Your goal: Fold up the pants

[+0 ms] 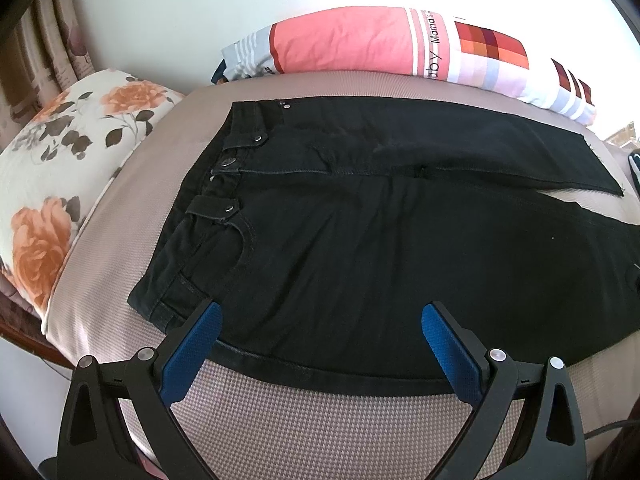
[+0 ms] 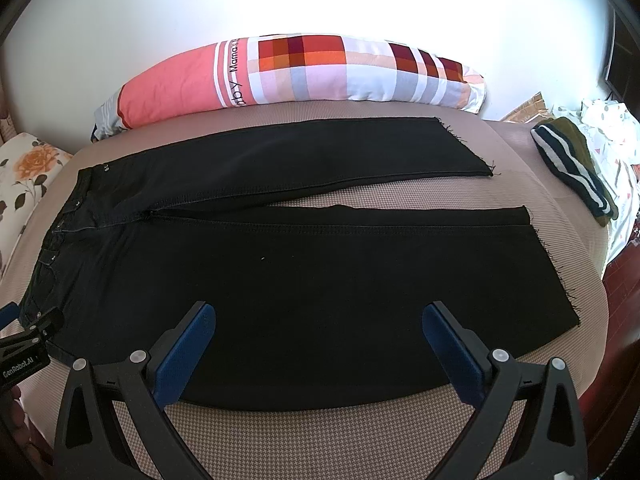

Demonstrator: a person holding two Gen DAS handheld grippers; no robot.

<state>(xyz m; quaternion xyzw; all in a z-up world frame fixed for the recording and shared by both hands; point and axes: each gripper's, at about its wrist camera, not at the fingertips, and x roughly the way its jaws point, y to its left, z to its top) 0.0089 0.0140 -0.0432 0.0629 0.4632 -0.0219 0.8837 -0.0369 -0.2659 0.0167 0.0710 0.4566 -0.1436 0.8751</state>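
Observation:
Black pants lie flat and spread out on the bed, waistband to the left, both legs running right. They also show in the right wrist view, with the far leg and near leg a little apart and frayed hems at the right. My left gripper is open and empty, just above the near edge of the pants by the waist. My right gripper is open and empty over the near leg's near edge. The left gripper's body shows at the left edge of the right wrist view.
The bed has a taupe woven cover. A long pink and checked pillow lies along the far side. A floral pillow sits at the left. A striped dark garment and white cloth lie at the right end.

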